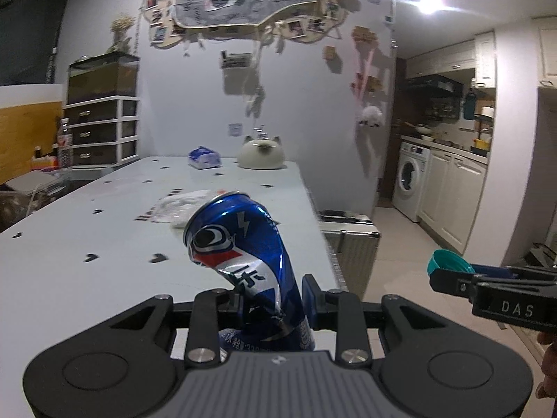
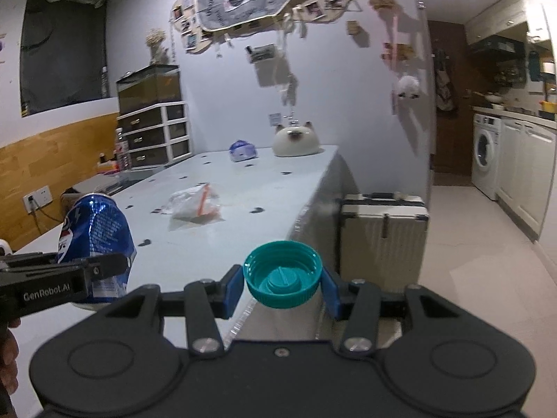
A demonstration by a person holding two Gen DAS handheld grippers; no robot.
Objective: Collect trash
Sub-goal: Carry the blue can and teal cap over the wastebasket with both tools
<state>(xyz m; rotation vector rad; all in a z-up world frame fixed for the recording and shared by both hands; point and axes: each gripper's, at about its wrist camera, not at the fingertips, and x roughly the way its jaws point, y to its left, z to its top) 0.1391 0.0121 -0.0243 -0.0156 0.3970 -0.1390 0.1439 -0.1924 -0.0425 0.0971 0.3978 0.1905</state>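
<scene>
A crushed blue soda can (image 1: 243, 261) stands tilted between the pads of my left gripper (image 1: 275, 304), which is shut on its dented waist above the white table (image 1: 87, 216). The same can (image 2: 95, 240) shows at the left in the right wrist view. My right gripper (image 2: 282, 287) is shut on a teal bottle cap (image 2: 282, 273), open side up, held over the table's right edge. That cap (image 1: 449, 261) and right gripper (image 1: 452, 277) appear at the far right of the left wrist view. A crumpled clear plastic bag (image 2: 195, 205) with an orange strip lies mid-table.
A blue-white tissue pack (image 2: 242, 151) and a white cat-shaped box (image 2: 296, 139) sit at the table's far end. A cream suitcase (image 2: 384, 233) stands on the floor beside the table. Drawers (image 2: 153, 132) line the left wall; a washing machine (image 2: 485, 153) stands in the kitchen at right.
</scene>
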